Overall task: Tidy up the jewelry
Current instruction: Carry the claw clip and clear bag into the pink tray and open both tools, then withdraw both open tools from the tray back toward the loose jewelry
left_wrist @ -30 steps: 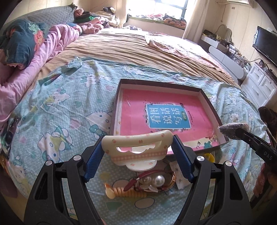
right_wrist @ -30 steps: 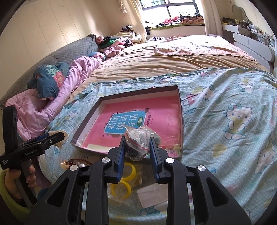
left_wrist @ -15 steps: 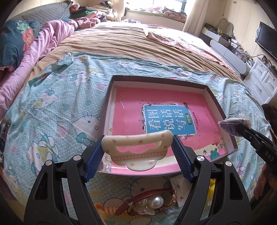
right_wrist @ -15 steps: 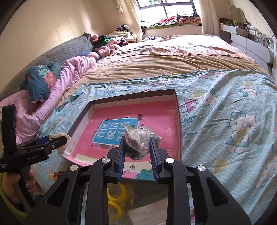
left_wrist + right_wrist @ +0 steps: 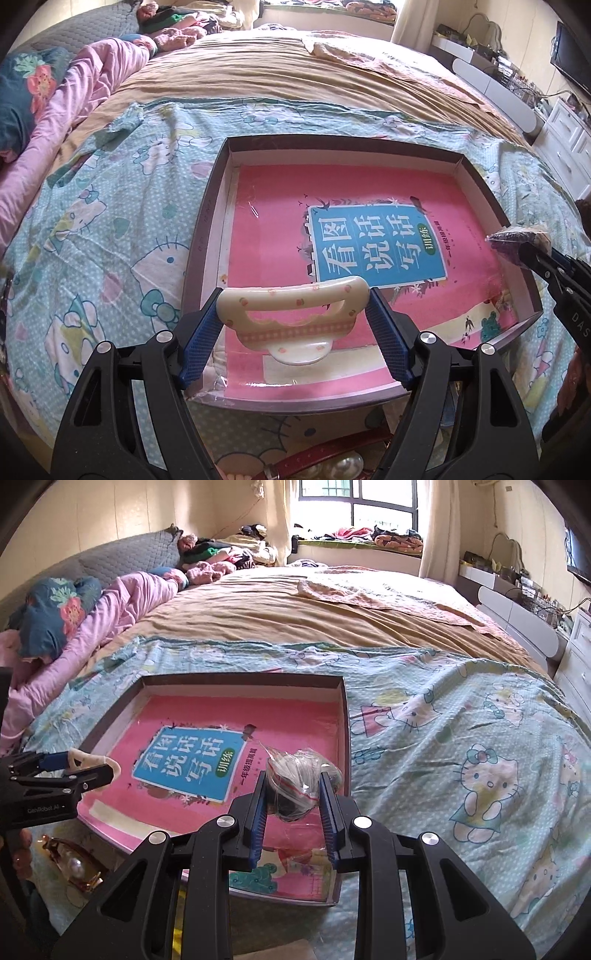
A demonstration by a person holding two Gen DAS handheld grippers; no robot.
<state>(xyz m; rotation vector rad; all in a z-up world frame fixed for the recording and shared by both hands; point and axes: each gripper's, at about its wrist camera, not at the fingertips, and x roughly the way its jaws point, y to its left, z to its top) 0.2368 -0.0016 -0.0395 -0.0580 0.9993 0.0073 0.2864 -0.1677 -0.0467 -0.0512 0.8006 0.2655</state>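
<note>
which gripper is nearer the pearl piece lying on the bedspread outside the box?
Left. The left gripper, holding the cream comb, hangs just beyond the pearl piece, over the box's near-left corner. The right gripper, clamping a plastic bag, is over the opposite side.

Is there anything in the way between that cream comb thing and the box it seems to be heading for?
Nothing visible. The left gripper holds the cream plastic comb with peach dots above the shallow dark-rimmed cardboard box. Below it lies only the pink book cover lining the box. The right gripper's clear plastic bag hangs near the opposite corner.
</note>
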